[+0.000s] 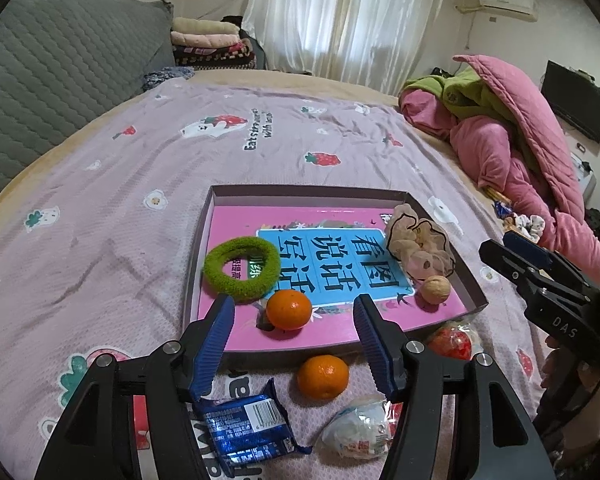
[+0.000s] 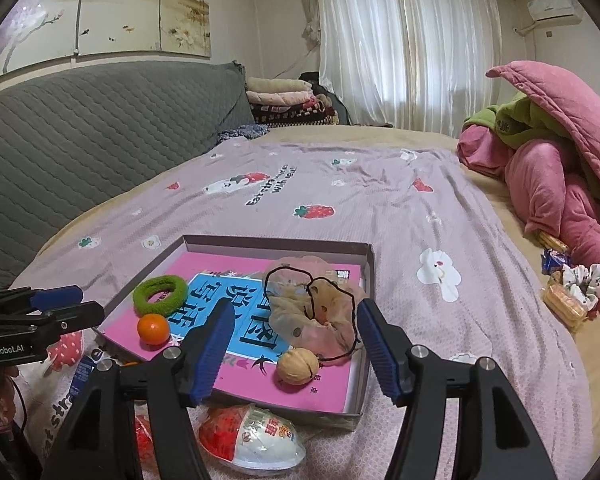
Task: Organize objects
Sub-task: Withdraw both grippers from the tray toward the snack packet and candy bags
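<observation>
Shallow tray (image 1: 466, 280) on the lilac bedspread (image 1: 120, 208), lined with a pink book cover. Inside: green hair ring (image 1: 242, 270) at 9 o'clock, sheer scrunchie (image 1: 418, 246) at 2 o'clock, walnut (image 1: 435, 289) just beside it at 4 o'clock, one tangerine (image 1: 289, 309) at 6 o'clock. Outside the near wall: a second tangerine (image 1: 323, 377), blue snack packet (image 1: 244, 428), white wrapped egg sweet (image 1: 360, 430), red-and-white wrapped egg (image 2: 252, 438). Pink and green bedding (image 1: 520, 140) heaped at 2 o'clock on the bed, well apart from the tray.

Blue packet partly behind a finger of the left hand-held gripper (image 1: 294, 344); print on the wrappers too small to read. In the left view, the red egg mostly hidden.

Left hand-held gripper spread, tilted downward over the tray's near wall, nothing pinched. Right hand-held gripper (image 2: 296, 350) likewise spread and empty, angled down, walnut and scrunchie framed between its blue pads (image 2: 212, 354).
</observation>
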Action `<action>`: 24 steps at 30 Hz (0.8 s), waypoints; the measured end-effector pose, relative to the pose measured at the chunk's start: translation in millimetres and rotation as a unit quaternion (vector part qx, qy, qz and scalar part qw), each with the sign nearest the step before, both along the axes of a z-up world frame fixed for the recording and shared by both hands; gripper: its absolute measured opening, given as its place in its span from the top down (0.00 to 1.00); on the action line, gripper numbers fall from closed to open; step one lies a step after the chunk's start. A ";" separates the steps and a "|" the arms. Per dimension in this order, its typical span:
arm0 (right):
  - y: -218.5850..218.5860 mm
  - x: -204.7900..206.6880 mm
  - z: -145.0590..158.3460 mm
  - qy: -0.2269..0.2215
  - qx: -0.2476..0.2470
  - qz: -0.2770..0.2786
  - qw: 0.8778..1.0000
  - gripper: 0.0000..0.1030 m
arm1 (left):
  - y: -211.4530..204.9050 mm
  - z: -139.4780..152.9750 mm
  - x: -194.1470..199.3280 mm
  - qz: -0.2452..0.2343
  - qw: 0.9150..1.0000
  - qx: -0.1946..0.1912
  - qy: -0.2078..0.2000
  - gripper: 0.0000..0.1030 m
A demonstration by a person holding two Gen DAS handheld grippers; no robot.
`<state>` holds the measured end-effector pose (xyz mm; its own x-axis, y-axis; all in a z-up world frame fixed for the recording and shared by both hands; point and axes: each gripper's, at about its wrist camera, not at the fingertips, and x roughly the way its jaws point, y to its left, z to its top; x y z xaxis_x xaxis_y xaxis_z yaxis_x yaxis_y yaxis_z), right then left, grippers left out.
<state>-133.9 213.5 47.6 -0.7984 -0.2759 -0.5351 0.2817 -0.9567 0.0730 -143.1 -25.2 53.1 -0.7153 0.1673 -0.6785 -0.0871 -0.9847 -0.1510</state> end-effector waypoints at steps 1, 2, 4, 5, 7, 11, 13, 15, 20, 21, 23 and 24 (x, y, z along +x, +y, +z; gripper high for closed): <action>0.7 0.9 1.1 0.001 -0.001 0.000 1.000 0.38 | 0.0 0.8 1.0 0.000 1.000 0.000 0.001 0.38; 1.7 2.0 2.0 0.003 -0.002 -0.001 1.000 0.38 | 0.3 1.7 2.1 0.001 1.000 -0.001 0.001 0.38; 3.2 4.2 3.5 0.007 -0.004 0.000 1.000 0.38 | 0.3 3.8 4.5 0.001 1.000 -0.001 0.003 0.38; 4.0 5.7 4.2 0.008 -0.005 0.000 1.000 0.38 | 0.5 4.9 5.6 0.001 1.000 -0.001 0.004 0.38; 4.9 8.8 5.4 0.013 -0.005 0.000 1.000 0.37 | 0.5 7.1 7.9 0.002 1.000 -0.002 0.005 0.38; 4.1 17.0 6.8 0.022 -0.008 0.005 1.000 0.34 | 1.2 10.6 12.8 0.005 1.000 -0.002 0.007 0.38; 3.2 21.9 8.6 0.029 -0.006 0.007 1.000 0.34 | 0.3 12.6 15.6 0.007 1.000 -0.004 0.008 0.38; 3.1 26.1 10.4 0.035 -0.008 0.008 0.999 0.34 | -0.6 14.3 17.7 0.008 1.000 -0.004 0.008 0.38; 2.0 34.8 13.5 0.047 -0.011 0.012 0.999 0.31 | -2.0 16.6 25.6 0.009 1.000 -0.007 0.009 0.38; 1.7 37.2 14.1 0.049 -0.013 0.013 0.999 0.31 | -2.0 17.0 27.1 0.008 1.000 -0.008 0.010 0.38; 0.5 41.3 14.8 0.054 -0.014 0.016 0.998 0.30 | -1.5 17.4 30.3 0.008 1.000 -0.010 0.011 0.38; -0.4 43.6 15.3 0.057 -0.014 0.018 0.998 0.30 | -1.2 17.7 31.4 0.007 1.000 -0.011 0.011 0.38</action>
<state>-90.3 213.0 63.0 -0.8432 -0.3190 -0.4328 0.3237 -0.9439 0.0650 -111.8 -26.4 70.8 -0.7320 0.1417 -0.6664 -0.0756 -0.9890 -0.1273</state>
